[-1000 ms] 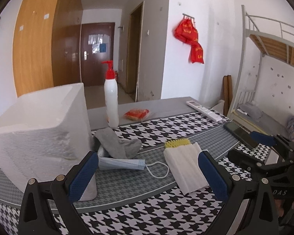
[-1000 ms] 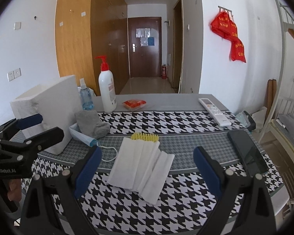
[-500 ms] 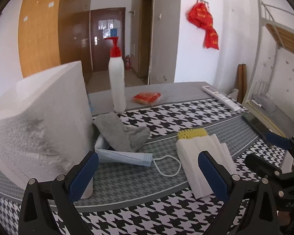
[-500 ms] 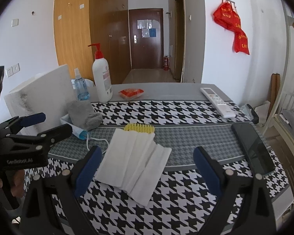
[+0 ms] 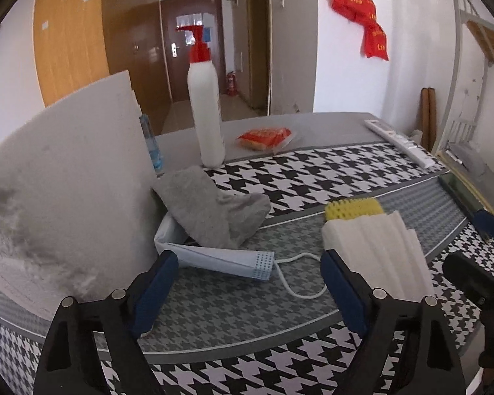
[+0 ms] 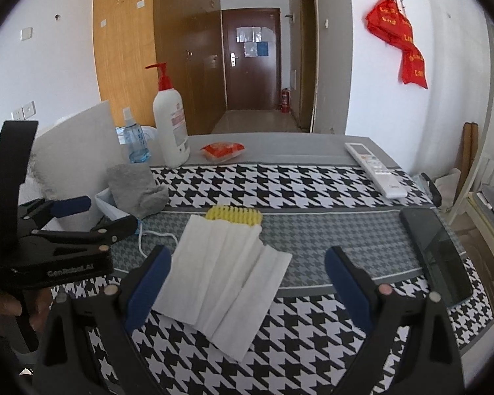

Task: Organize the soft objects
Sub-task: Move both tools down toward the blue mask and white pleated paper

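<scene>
A grey sock (image 5: 214, 212) lies on a folded blue face mask (image 5: 220, 258) beside a white foam box (image 5: 66, 191); the mask's white ear loop (image 5: 296, 276) trails right. My left gripper (image 5: 250, 293) is open and empty, just in front of the mask. A white folded cloth (image 6: 227, 273) lies over a yellow sponge (image 6: 233, 215). My right gripper (image 6: 247, 283) is open and empty, its fingers on either side of the cloth's near end. The sock (image 6: 135, 187) and left gripper (image 6: 95, 214) also show in the right wrist view.
A white pump bottle (image 6: 169, 131), a small spray bottle (image 6: 135, 141) and an orange packet (image 6: 222, 149) stand at the back. A remote (image 6: 375, 168) and a black phone (image 6: 434, 253) lie on the right of the houndstooth table (image 6: 313, 339).
My left gripper has moved forward and lower toward the mask and sock, which now look larger. My right gripper has edged closer to the white cloth. Both stay open.
</scene>
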